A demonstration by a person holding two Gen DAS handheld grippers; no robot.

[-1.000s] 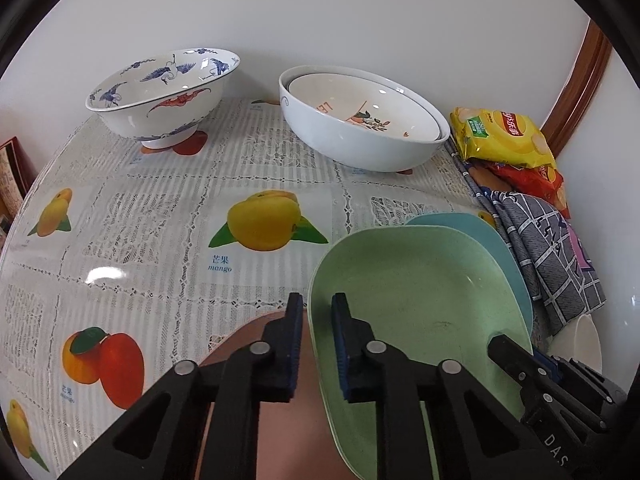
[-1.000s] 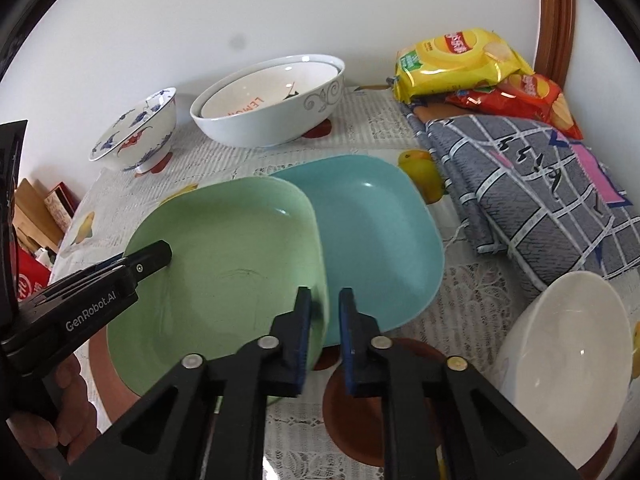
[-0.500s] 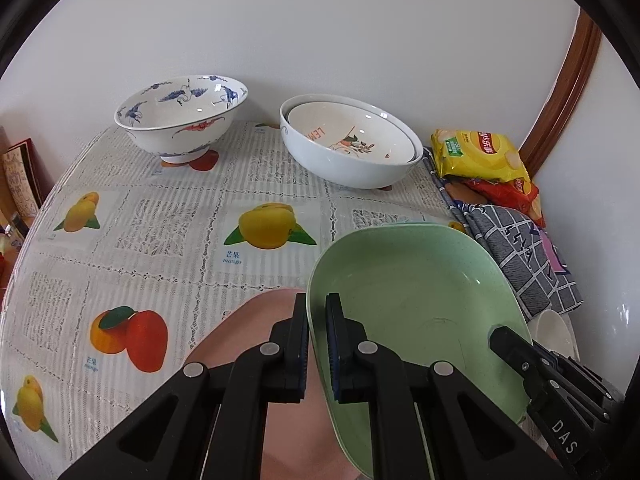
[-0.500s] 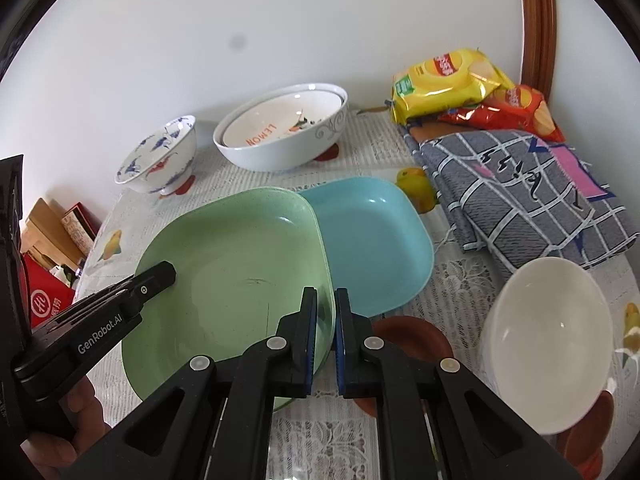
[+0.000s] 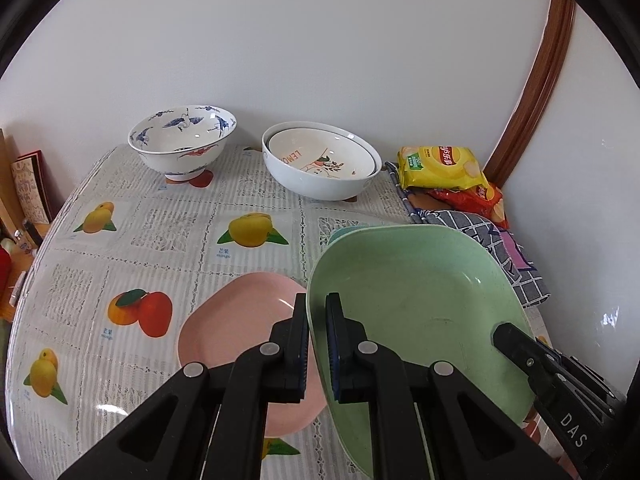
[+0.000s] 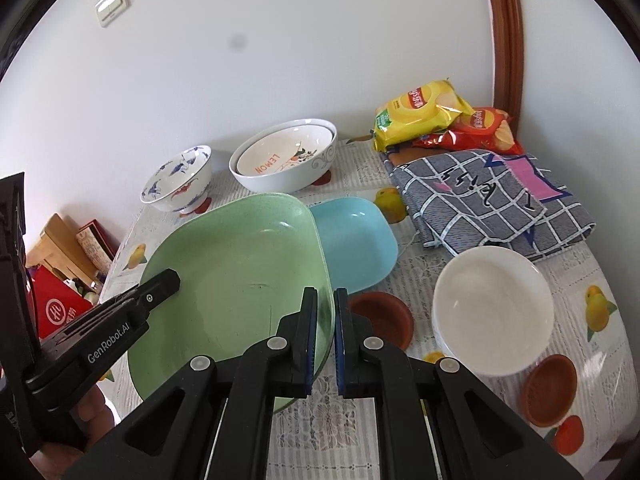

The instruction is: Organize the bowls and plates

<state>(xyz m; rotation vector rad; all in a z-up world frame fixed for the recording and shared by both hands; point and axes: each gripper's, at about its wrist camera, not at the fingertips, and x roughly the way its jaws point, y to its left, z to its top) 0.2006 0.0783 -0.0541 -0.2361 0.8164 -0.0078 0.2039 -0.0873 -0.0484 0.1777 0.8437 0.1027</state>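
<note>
Centrally, the green plate (image 6: 240, 280) is raised over the bench (image 5: 168, 232), left hand-held gripper (image 5: 317, 344) and right hand-held gripper (image 6: 325, 336) each clamping opposite rims; pink plate (image 5: 240, 328) lower centre.

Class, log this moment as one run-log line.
left gripper: shut on green plate | right gripper: shut on green plate | plate: lifted | pink plate: below

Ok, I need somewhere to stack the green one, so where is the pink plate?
The pink plate shows only in the left wrist view, flat on the tablecloth left of the green plate, partly under its edge.
</note>
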